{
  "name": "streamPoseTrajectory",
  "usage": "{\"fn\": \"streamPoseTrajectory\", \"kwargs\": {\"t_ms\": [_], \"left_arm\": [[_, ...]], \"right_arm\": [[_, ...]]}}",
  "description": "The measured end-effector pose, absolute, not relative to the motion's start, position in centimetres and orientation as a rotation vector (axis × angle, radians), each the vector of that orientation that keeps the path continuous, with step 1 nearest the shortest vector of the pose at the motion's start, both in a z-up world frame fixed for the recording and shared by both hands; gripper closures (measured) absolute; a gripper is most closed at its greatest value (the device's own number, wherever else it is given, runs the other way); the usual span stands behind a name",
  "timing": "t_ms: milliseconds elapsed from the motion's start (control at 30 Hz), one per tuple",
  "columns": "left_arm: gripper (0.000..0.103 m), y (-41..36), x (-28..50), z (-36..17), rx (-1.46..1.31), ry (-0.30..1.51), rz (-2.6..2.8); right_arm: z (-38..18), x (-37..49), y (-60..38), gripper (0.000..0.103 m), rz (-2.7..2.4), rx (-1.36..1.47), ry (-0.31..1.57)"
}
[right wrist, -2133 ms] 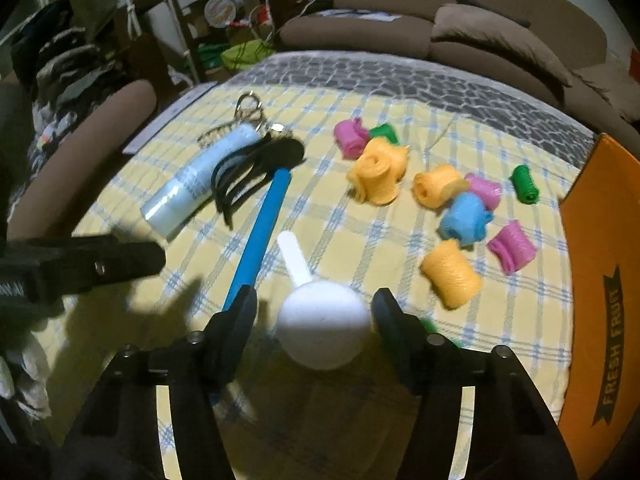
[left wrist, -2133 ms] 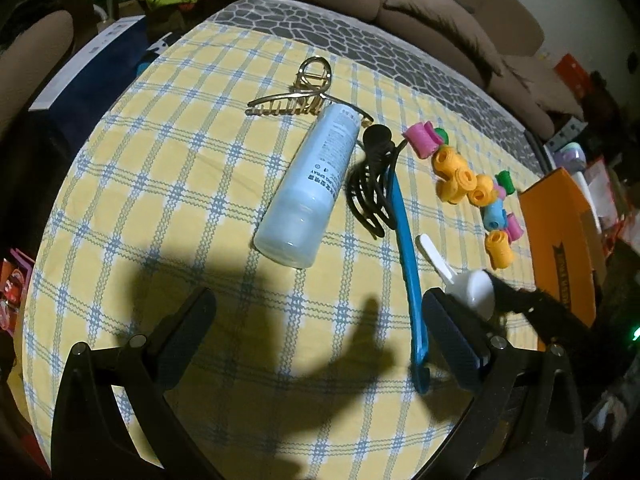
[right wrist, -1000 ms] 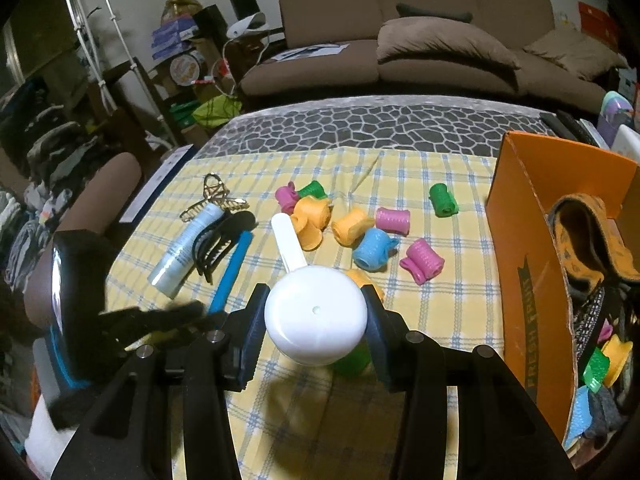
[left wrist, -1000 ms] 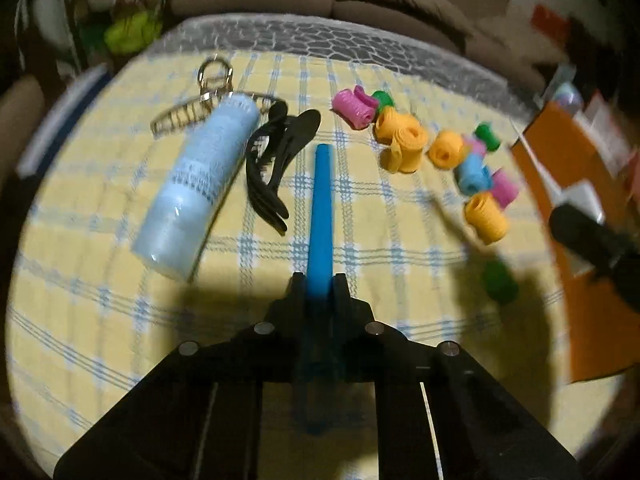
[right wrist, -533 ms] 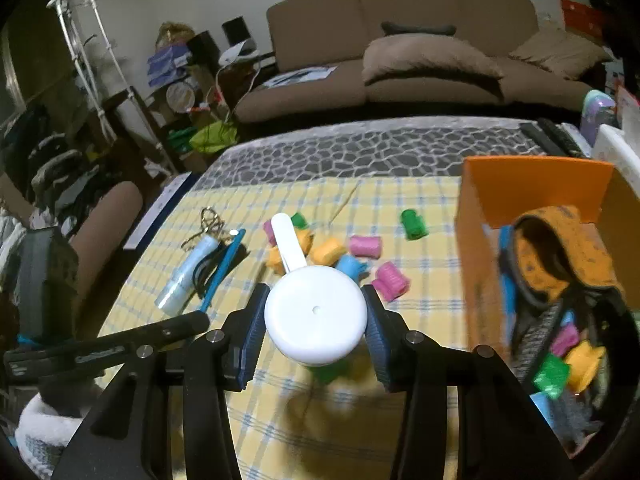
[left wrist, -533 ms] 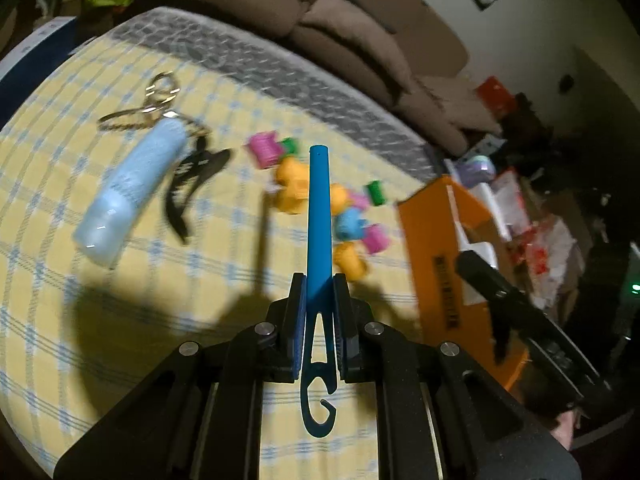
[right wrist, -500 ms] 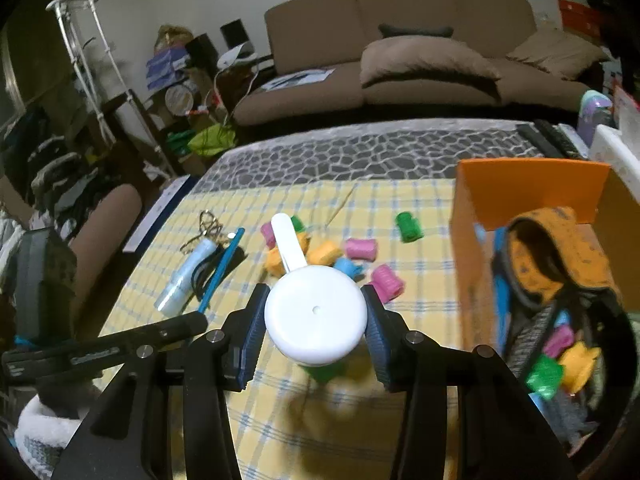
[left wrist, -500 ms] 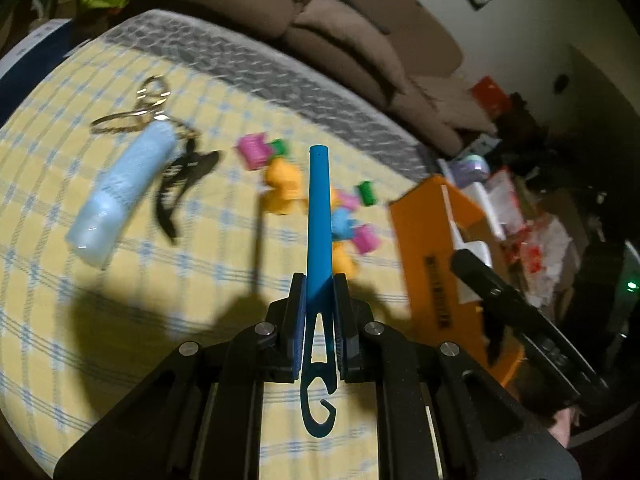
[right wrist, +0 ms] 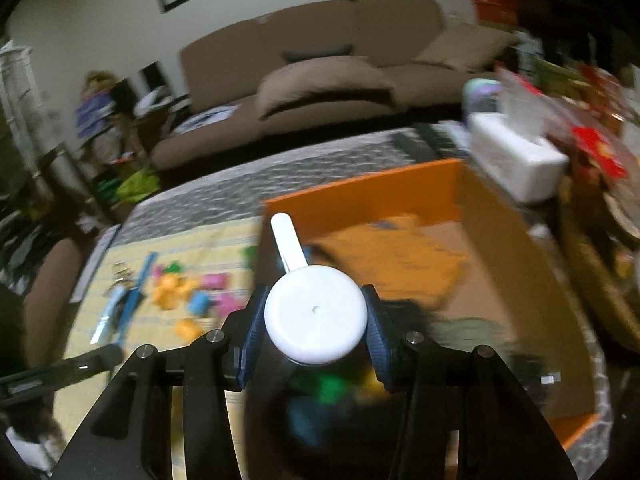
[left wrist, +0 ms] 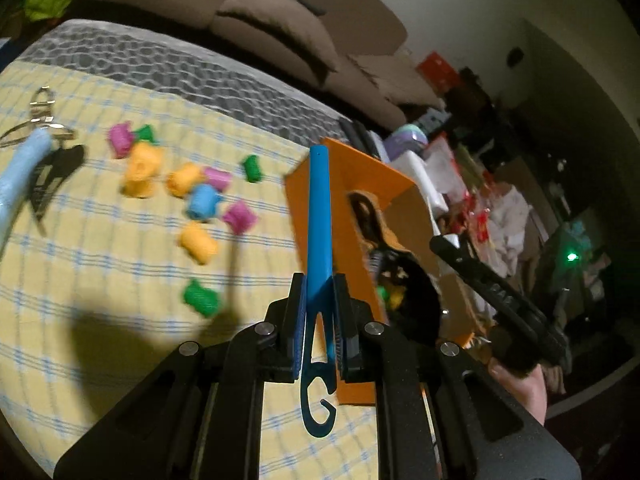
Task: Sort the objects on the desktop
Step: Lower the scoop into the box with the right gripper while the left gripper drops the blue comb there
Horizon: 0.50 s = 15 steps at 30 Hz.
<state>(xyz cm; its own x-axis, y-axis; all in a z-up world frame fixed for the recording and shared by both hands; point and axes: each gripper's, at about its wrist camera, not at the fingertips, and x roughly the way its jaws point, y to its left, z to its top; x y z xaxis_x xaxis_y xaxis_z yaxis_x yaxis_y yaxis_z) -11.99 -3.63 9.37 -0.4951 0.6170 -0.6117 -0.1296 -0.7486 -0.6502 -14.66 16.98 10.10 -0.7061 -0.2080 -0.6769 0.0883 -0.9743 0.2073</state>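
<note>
Both your grippers have swung from the checked cloth (left wrist: 100, 280) toward the orange box (right wrist: 500, 248). Your left gripper (left wrist: 319, 320) clamps the blue comb (left wrist: 319, 216) beside its wall; your right gripper (right wrist: 316, 320) grasps the white scoop (right wrist: 316, 314) above its opening.

Counter cloth (left wrist: 100, 280): yellow w/ blue plaid. Box (left wrist: 352, 168): orange. Comb (left wrist: 319, 216): blue. Scoop (right wrist: 315, 314): white. Rollers (left wrist: 198, 246): yellow, pink, green, blue.

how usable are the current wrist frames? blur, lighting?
Left wrist: hair rollers smeared, blue handle in left gripper sharp, hard shadows on the tablecloth. Right wrist: orange box and background blurred, white scoop in right gripper crisp.
</note>
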Motion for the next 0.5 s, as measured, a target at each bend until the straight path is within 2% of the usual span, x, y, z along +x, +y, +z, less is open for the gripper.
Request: {"fn": "streamPoseTrajectory", "kwargs": {"t_ms": [200,500], "left_arm": [[0.091,2.0,-13.2,10.1,-1.244,-0.700,2.198],[0.091,9.0,-15.0,11.4,-1.250,-0.641,2.152]], "right_arm": [[9.0,-14.8,23.9,0.057,-2.847,1.198,-0.293],[6.5,-15.3,27.7,0.056,-2.866,1.303,-0.332]]}}
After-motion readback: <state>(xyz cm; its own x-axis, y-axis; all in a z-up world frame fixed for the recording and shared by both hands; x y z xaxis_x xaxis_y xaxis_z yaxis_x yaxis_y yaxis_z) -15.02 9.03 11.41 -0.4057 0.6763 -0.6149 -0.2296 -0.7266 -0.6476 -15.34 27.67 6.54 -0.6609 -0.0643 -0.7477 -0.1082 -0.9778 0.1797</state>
